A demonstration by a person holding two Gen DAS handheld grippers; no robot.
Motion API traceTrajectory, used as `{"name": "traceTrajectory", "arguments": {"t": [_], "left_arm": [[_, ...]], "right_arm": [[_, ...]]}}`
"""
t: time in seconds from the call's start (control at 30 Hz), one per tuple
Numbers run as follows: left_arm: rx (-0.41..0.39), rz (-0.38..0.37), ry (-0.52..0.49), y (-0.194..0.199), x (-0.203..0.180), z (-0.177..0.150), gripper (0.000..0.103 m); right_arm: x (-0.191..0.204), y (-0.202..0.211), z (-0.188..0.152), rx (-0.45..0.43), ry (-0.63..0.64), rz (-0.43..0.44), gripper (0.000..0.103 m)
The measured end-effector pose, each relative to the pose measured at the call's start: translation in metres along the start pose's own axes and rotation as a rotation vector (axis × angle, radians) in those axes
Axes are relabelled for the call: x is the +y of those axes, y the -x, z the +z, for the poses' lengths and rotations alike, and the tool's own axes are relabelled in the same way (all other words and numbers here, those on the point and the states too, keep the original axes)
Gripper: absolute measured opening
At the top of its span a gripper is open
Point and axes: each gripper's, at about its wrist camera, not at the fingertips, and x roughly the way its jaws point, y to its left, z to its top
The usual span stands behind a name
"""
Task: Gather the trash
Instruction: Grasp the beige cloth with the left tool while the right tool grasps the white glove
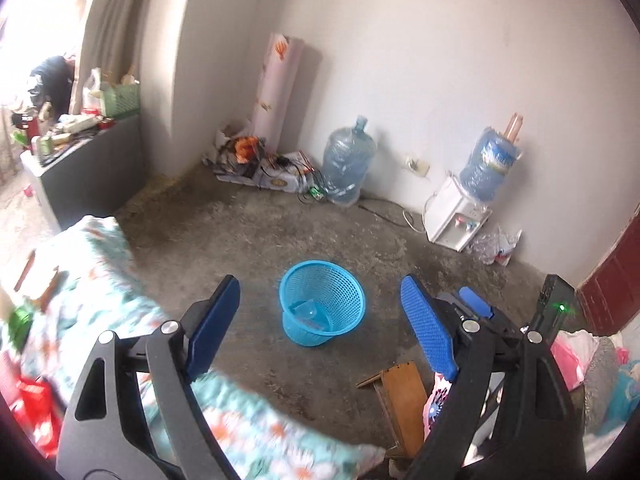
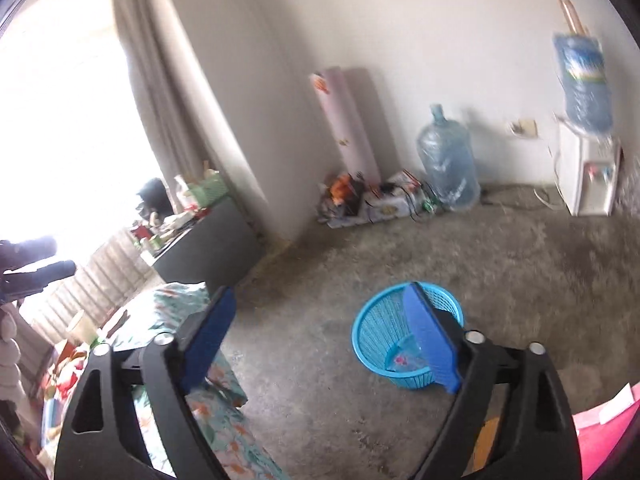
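1. Left wrist view: my left gripper (image 1: 320, 320) hangs well above the concrete floor (image 1: 248, 232), angled downward, its blue pads spread wide with nothing between them.
2. The blue basket (image 1: 323, 304) stands upright on the floor below, framed in the gap between the fingers; a clear plastic piece of trash (image 1: 308, 314) lies inside it, its exact shape hard to read through the mesh.
3. My right gripper (image 1: 476, 308) shows only in part at the right edge of this view, half hidden behind the left one's finger; a green light glows on its body.
4. The flowered blanket (image 1: 92, 280) at lower left is smeared by blur, and the items on it cannot be made out.
5. Right wrist view: the right gripper (image 2: 320, 336) also tilts down over the floor, jaws wide apart and empty. Its right finger (image 2: 430, 344) covers part of the basket (image 2: 384, 332), which sits apart from both grippers.
6. A dark shape at the far left edge is cut off and too blurred to name.
7. Along the far wall stand a water jug (image 1: 348, 160), a water dispenser (image 1: 456, 216) and a rolled mat (image 1: 276, 88); the window side is washed out by glare.
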Motion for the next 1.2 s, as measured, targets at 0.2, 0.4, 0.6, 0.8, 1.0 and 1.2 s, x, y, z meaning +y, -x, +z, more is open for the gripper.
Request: {"name": "traceTrajectory", "arguments": {"t": [0.2,0.4,0.6,0.8,1.0,1.2], "left_arm": [[-0.147,0.187,0.06,0.125,0.034,-0.052,0.079],[-0.229,0.358,0.195,0.215,0.07,-0.115,0.08],[-0.235,0.436,0.298,0.242,0.105,-0.171,0.08],[-0.206,0.456,0.353,0.239,0.122,-0.211,0.08],[-0.215,0.464,0.454,0.242,0.138,-0.232,0.08],[-0.226,0.539,0.507,0.253,0.154,-0.251,0.075]], "right_arm": [[0.033,0.021,-0.005,0.025,0.046,0.156,0.091],[0.083,0.02,-0.02,0.134,0.087,0.37,0.091],[0.147,0.025,-0.059,0.266,0.149,0.505,0.091],[0.212,0.036,-0.103,0.379,0.311,0.653,0.08],[0.281,0.063,-0.146,0.437,0.501,0.859,0.068],[0.334,0.068,-0.177,0.5,0.628,0.954,0.058]]}}
